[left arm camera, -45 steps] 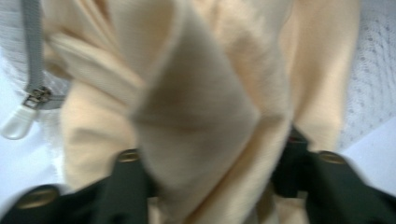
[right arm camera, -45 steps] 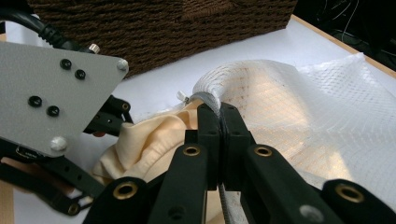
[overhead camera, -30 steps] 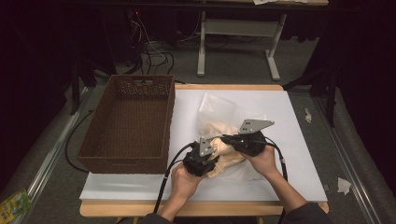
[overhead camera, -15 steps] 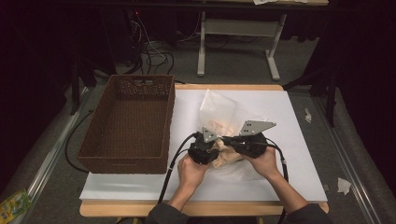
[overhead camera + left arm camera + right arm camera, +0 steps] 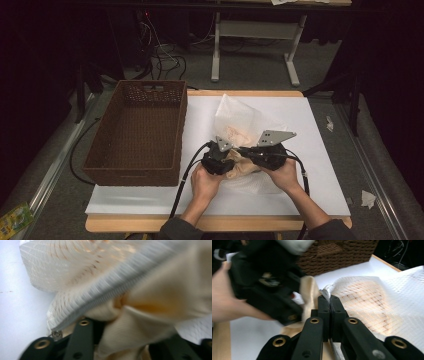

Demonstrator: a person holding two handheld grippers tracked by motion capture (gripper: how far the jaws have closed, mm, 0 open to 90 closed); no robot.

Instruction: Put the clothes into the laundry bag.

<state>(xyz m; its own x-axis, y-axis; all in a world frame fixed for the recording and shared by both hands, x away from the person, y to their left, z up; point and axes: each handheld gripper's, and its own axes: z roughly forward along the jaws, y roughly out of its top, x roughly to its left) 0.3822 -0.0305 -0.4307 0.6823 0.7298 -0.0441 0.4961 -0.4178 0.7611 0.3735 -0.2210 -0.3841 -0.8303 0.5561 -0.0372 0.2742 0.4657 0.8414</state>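
Mesh bag (image 5: 239, 125) edge pinched, right tool (image 5: 329, 300)

Dim room, grey floor (image 5: 350, 130), a white desk frame (image 5: 250, 30), perhaps cables behind.

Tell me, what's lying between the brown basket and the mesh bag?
Just bare white sheet, as the high view shows. The basket sits left, the mesh bag right, nothing between them.

White mesh zip bag (image 5: 240, 122) lies open on the table — cream cloth (image 5: 239, 167) bunched at its mouth.
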